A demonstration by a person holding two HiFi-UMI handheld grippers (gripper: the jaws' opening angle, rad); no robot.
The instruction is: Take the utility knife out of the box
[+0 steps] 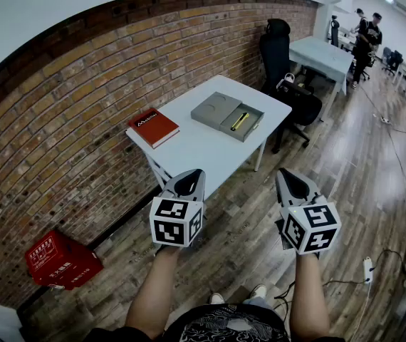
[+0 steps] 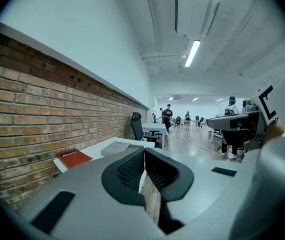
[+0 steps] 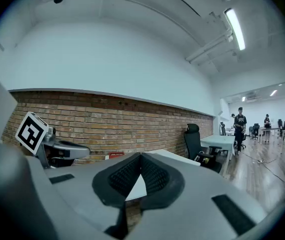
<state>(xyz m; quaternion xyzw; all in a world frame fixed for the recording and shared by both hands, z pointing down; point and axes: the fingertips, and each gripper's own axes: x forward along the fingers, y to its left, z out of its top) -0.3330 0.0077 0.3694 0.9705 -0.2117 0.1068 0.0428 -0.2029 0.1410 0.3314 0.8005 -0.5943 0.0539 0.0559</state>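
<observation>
Open floor (image 1: 249, 198), then table (image 1: 189, 152) with box (image 1: 216, 111)

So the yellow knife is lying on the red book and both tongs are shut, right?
Not quite. The head view shows the yellow knife lying in the open grey box, which sits apart from the red book, not on it. The left tongs and right tongs are shut, as you said.
</observation>
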